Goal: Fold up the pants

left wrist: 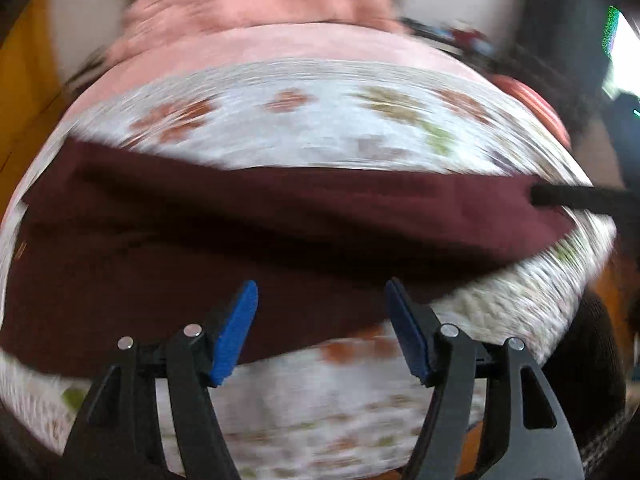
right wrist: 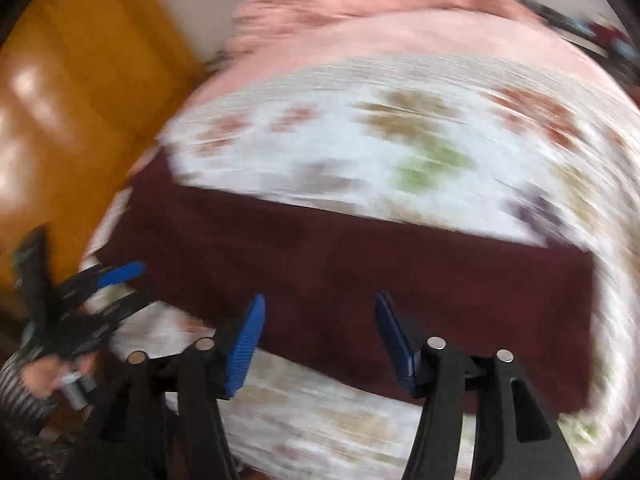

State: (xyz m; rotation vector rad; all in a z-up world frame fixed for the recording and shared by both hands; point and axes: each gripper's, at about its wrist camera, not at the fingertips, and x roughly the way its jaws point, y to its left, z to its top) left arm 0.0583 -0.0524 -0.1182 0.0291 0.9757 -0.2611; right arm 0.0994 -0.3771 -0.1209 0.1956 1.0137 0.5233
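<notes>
Left wrist view shows the left claw (left wrist: 322,328) gaping wide with nothing between its blue pads, hovering over the maroon pants (left wrist: 248,232), which lie as a folded band across the floral bedspread (left wrist: 320,128). Right wrist view shows the right claw (right wrist: 318,340) likewise wide and empty above them.

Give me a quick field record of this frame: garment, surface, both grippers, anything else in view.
garment: maroon pants, lying as a flat folded band across the bed
surface: floral white bedcover, with a pink blanket bunched at the far end
left gripper: open, nothing between the blue pads, above the near edge of the pants
right gripper: open, nothing between the pads, above the pants
other: orange wooden panel beside the bed
image quality: heavy motion blur in both views
</notes>
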